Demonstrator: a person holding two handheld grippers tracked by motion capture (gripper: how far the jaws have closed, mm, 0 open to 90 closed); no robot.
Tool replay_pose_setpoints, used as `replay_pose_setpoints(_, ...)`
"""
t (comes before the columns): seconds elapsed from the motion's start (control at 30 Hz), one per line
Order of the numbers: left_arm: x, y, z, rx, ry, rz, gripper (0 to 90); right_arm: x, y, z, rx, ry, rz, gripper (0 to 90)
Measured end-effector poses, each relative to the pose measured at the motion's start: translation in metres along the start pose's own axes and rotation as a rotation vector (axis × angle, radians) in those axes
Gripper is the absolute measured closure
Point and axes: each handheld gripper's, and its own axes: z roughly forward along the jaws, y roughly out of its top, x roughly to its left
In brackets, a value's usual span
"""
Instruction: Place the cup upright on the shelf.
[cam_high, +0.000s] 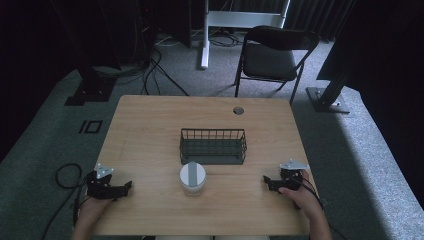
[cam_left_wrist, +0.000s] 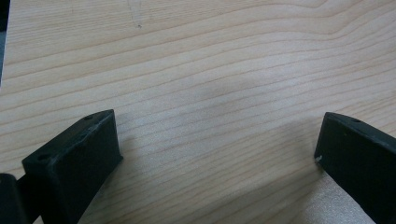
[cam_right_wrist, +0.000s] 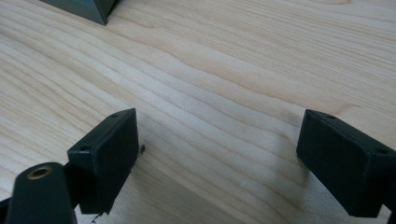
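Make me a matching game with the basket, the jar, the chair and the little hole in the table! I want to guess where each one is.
Things:
1. wire basket
2. jar
3. folding chair
4. round hole

Places:
A. on the floor beyond the table
B. middle of the table
C. near the table's far edge
D. just in front of the basket, on the person's side

Pairs: 1-B, 2-D, 3-A, 4-C

a black folding chair (cam_high: 272, 52) is standing on the grey carpet (cam_high: 360, 150) beyond the wooden worktop (cam_high: 150, 125). black cables (cam_high: 160, 70) are trailing across the floor near a white stand leg (cam_high: 204, 40), and a dark metal base (cam_high: 327, 97) is sitting at right.
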Motion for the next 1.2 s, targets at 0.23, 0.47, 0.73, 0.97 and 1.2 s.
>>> replay_pose_setpoints(0.23, 0.0, 0.0, 0.0, 0.0, 0.0, 0.0, 0.2, -0.0001, 0.0001, 0.0001, 0.001, 0.0, -0.001, 12.2)
replay_pose_setpoints(0.47, 0.0001, 0.0, 0.0, 0.0, 0.0, 0.0, 0.2, 0.0, 0.0, 0.0001, 0.002, -0.004, 0.002, 11.6)
replay_pose_setpoints(0.73, 0.0, 0.0, 0.0001, -0.001, -0.001, -0.002, 0.1, 0.0001, -0.0002, -0.0002, 0.002, -0.007, 0.007, 11.6)
replay_pose_setpoints(0.97, 0.0, 0.0, 0.0001, -0.002, -0.001, -0.002, 0.1, 0.0014, -0.0002, -0.0003, 0.0, -0.012, 0.011, 11.6)
replay_pose_setpoints(1.2, 0.0, 0.0, 0.0001, -0.001, -0.001, -0.001, 0.2, 0.0073, 0.0009, 0.0003, -0.009, 0.009, 0.013, 11.6)
